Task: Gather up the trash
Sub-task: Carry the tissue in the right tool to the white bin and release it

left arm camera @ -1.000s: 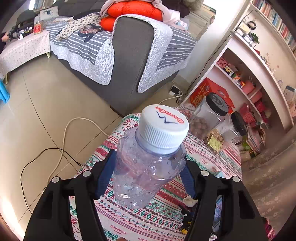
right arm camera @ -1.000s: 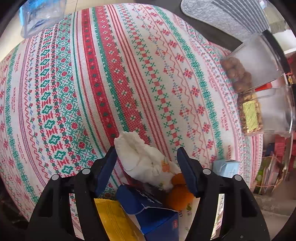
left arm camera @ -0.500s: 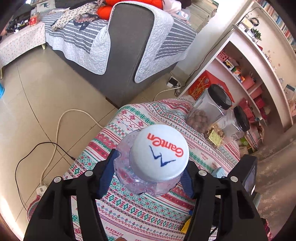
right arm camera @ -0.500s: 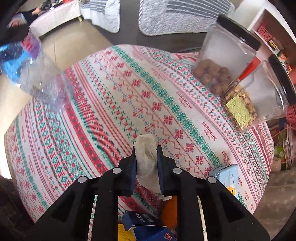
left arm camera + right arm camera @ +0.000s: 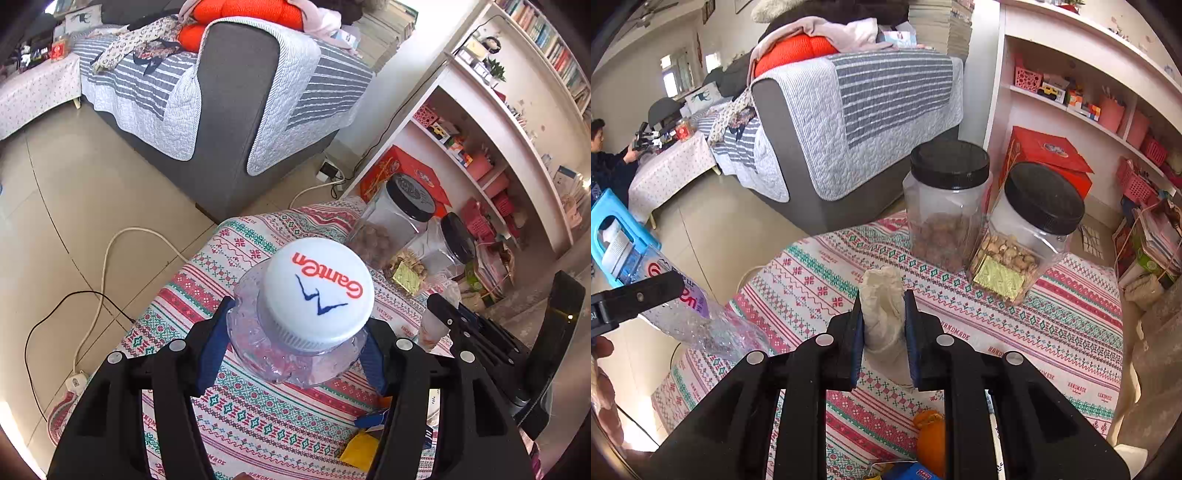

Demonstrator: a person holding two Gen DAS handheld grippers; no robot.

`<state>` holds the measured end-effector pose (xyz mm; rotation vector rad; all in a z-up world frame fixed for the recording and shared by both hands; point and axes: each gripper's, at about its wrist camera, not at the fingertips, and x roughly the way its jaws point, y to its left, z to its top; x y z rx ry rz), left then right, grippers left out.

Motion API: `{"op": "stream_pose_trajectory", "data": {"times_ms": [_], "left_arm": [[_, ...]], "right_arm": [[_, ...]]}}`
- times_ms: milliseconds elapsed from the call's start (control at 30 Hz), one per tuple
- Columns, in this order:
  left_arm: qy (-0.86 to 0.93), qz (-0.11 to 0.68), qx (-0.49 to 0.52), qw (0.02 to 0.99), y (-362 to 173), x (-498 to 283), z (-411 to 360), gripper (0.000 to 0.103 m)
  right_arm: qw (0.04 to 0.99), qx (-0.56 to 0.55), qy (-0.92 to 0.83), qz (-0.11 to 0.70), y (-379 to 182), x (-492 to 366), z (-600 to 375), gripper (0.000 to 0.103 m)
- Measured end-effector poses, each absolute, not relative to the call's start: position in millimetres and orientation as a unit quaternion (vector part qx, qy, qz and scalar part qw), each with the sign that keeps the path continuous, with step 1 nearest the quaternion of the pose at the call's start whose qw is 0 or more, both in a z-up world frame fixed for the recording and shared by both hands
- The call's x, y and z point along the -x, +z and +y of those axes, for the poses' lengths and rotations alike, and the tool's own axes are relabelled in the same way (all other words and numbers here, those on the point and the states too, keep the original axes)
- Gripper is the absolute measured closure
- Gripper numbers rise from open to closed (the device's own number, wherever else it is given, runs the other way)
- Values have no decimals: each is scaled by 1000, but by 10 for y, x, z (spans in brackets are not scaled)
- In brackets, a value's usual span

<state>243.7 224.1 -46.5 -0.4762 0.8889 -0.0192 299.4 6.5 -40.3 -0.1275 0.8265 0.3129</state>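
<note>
The left gripper (image 5: pixel 297 354) has its blue-padded fingers (image 5: pixel 212 347) clamped on the shoulders of a clear plastic bottle (image 5: pixel 295 354), held above the counter (image 5: pixel 236 417) with its neck pointing at the camera. The bottle's wall is dimpled and crumpled, with a faint pink tint from the cloth seen through it, and its white ribbed cap (image 5: pixel 318 295) carries red lettering above a blue zigzag mark. In the right wrist view the same bottle shows at the far left as a crinkled body with a blue, red and purple label. To the right of it, the right gripper (image 5: pixel 882 306) has its fingers (image 5: pixel 856 332) pressed together on a wad of white tissue (image 5: pixel 882 317), raised clear of the red, green and white patterned cloth. The tissue is creased and bunched, squeezed narrow between the pads, its rounded top poking out beyond the fingertips. Further right on the counter stand two clear jars with black lids (image 5: pixel 947 210), both partly filled with nuts. Orange peel (image 5: pixel 929 435) lies on the cloth under the right gripper.
</note>
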Motion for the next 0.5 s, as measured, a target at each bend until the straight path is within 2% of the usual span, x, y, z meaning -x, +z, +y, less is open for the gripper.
{"op": "stream_pose_trajectory", "data": {"times_ms": [500], "left_arm": [[-34, 395, 215, 893, -130, -2316, 1854, 42]], "right_arm": [[937, 12, 125, 324, -62, -2551, -313, 84]]}}
